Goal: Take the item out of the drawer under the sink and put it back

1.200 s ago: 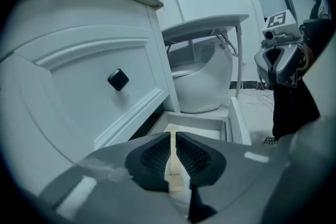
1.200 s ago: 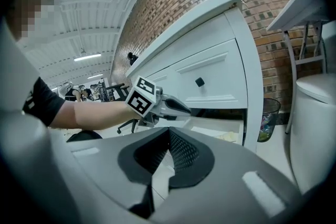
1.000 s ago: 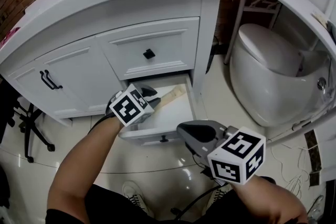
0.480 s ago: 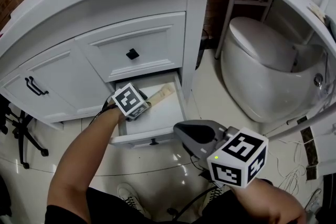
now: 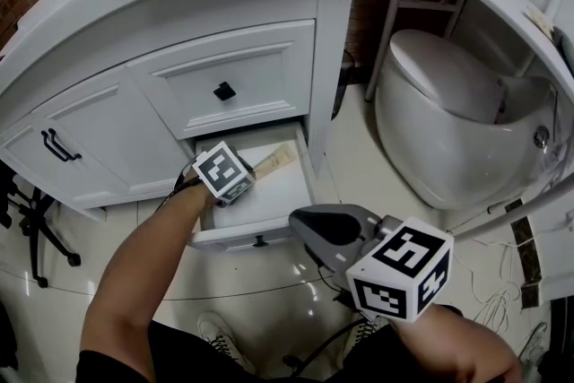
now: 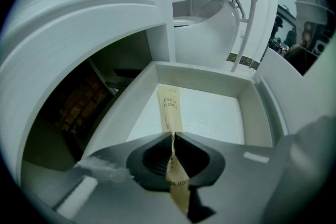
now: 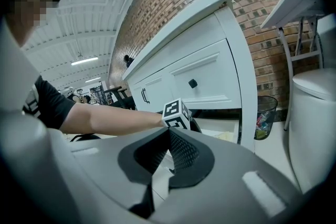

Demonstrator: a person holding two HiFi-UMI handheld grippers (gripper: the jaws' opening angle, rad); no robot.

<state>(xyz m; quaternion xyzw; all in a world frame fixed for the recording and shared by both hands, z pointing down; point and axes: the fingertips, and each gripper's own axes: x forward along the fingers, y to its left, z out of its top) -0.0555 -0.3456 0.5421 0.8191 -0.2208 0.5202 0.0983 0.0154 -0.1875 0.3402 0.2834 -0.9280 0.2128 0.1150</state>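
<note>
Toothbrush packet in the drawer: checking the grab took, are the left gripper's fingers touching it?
Touching. In the left gripper view, the left gripper is closing, its fingers pinching the toothbrush packet.

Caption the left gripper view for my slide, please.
Left tongs closing on the flat tan paper packet lying inside the open white cabinet drawer.

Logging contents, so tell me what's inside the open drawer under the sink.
The drawer holds one tan toothbrush packet lying on its white floor. The left gripper is closing its jaws on the packet's near end. The gripper hides the drawer's front part.
</note>
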